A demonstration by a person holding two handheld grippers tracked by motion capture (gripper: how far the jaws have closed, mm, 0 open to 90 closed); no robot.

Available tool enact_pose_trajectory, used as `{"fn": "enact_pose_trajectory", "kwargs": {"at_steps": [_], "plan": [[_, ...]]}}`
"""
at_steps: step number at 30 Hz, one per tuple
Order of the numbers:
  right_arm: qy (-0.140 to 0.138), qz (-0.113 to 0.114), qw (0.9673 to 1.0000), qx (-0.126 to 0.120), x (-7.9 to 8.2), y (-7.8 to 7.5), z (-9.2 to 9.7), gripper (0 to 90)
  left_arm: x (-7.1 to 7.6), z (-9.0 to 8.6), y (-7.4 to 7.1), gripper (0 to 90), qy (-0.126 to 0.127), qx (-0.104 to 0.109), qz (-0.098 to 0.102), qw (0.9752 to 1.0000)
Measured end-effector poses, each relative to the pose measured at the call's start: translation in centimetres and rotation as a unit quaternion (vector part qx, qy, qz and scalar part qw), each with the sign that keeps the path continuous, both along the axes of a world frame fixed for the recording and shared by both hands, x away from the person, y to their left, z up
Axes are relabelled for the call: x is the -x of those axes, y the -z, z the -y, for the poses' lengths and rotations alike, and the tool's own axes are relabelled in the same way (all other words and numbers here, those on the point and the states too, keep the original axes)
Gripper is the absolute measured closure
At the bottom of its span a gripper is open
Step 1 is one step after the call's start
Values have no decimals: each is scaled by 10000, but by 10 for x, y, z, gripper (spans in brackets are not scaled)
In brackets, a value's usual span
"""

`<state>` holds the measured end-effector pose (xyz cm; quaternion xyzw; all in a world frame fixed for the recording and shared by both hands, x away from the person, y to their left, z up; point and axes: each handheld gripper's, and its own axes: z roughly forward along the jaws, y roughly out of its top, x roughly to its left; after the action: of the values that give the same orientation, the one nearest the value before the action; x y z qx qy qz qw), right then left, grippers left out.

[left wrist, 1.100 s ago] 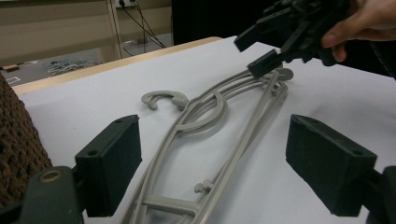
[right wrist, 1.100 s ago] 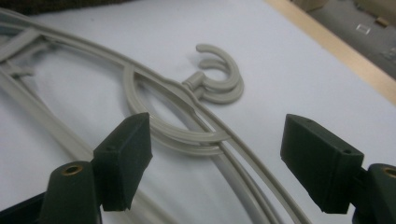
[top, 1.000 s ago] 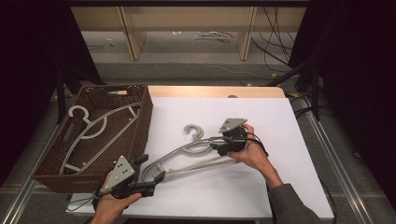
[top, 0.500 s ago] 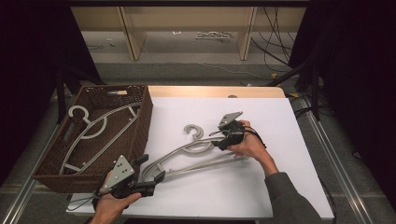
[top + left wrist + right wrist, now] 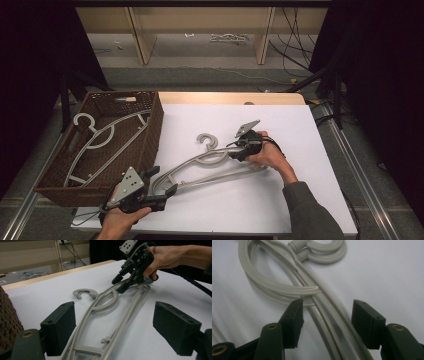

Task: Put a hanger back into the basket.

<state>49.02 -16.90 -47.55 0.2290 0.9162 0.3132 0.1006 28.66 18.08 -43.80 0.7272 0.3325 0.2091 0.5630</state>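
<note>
Right tongs (image 5: 325,322) just closing, hanger (image 5: 210,167) arm between jaws, unpinched; left tongs (image 5: 115,332) open at 7 o'clock end. We expect lift soon.

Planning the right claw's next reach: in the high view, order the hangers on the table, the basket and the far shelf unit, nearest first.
1. Hangers, under the right claw, on the white table.
2. Basket, to the left.
3. Shelf unit, beyond the table's far edge.
</note>
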Motion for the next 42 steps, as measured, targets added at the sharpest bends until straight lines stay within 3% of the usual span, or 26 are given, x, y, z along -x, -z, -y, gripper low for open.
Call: {"fn": "enact_pose_trajectory", "kwargs": {"at_steps": [9,15,19,23,24,32,42], "plan": [[-182,89,9997,118,-4,1,3,535,0,1,0,181,-42,-7,-83,10000],[-548,244,9977,314,-4,-1,3,604,0,0,0,179,18,-43,-37,10000],[-759,312,9963,254,-4,-5,5,684,0,1,0,178,-15,29,-98,9999],[-955,456,9934,439,-2,-8,3,704,0,0,0,178,26,-3,-55,10000],[-1047,548,9914,561,0,-10,2,718,-1,0,0,178,32,-11,-57,10000],[-1289,814,9850,806,3,-17,3,751,-1,0,0,175,51,-2,-76,10000],[-1590,1254,9754,873,13,-29,7,777,-2,0,1,175,3,47,-118,9999]]}}
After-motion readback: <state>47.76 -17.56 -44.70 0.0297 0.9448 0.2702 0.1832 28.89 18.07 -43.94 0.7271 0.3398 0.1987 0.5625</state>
